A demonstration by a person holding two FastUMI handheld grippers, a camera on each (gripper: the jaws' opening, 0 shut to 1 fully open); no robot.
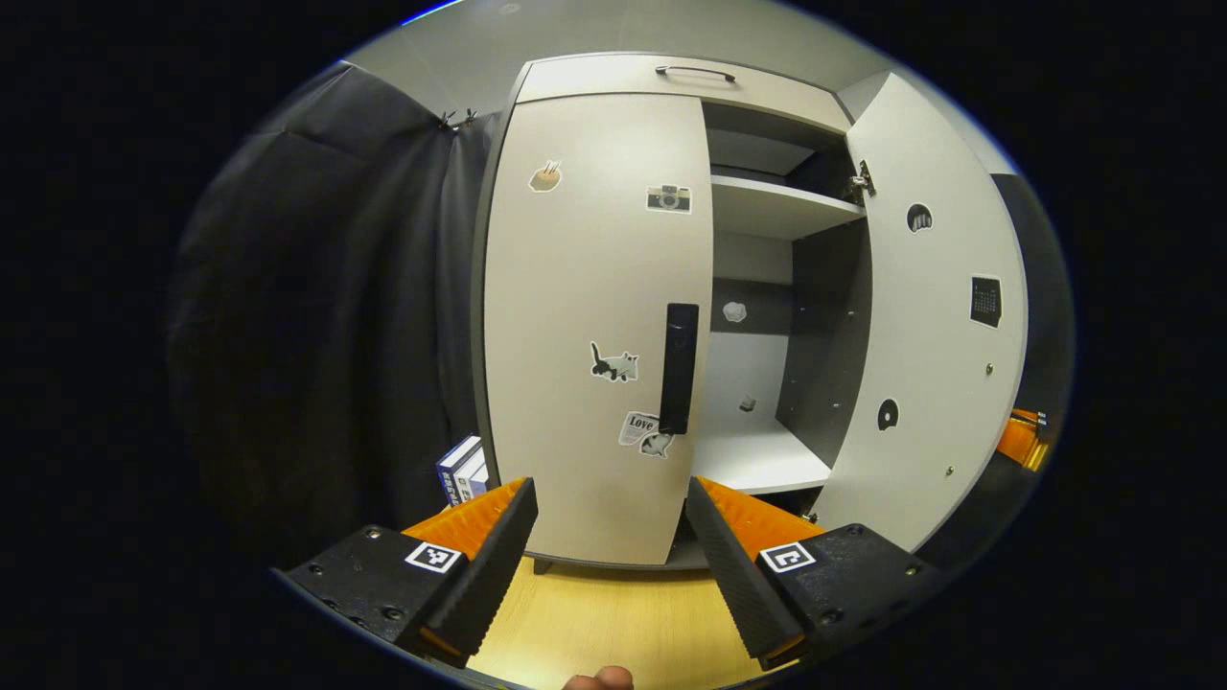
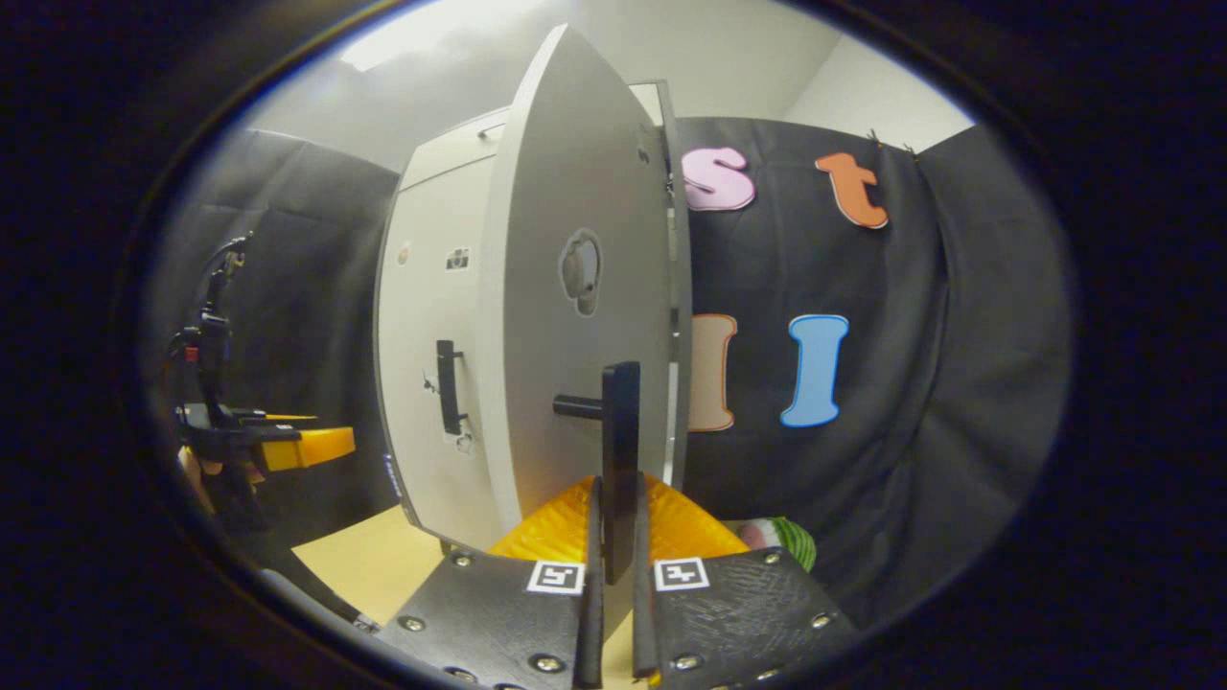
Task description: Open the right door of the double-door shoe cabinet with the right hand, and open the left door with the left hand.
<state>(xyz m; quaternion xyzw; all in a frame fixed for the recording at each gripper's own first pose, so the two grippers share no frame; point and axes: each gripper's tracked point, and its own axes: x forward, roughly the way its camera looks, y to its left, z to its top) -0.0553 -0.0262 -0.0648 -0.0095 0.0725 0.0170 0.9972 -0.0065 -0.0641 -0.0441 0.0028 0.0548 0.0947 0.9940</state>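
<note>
The white shoe cabinet's left door (image 1: 585,316) is closed, and its black vertical handle (image 1: 679,369) lies just beyond and between my left gripper's fingertips. The left gripper (image 1: 612,537) is open, with nothing between its fingers. The right door (image 1: 925,316) stands swung wide, baring the shelves (image 1: 776,206) inside. In the right gripper view the right door (image 2: 575,316) is seen nearly edge-on. My right gripper (image 2: 618,537) is shut on that door's black handle (image 2: 621,450). The left gripper (image 2: 288,446) shows farther off at the left, in front of the left door (image 2: 431,316).
A drawer with a dark handle (image 1: 695,72) tops the cabinet. Blue books (image 1: 463,471) lean beside its lower left corner. A small object (image 1: 747,403) rests on the lower shelf. Light wooden floor (image 1: 613,613) lies in front. A green striped object (image 2: 781,539) sits by the cloth wall.
</note>
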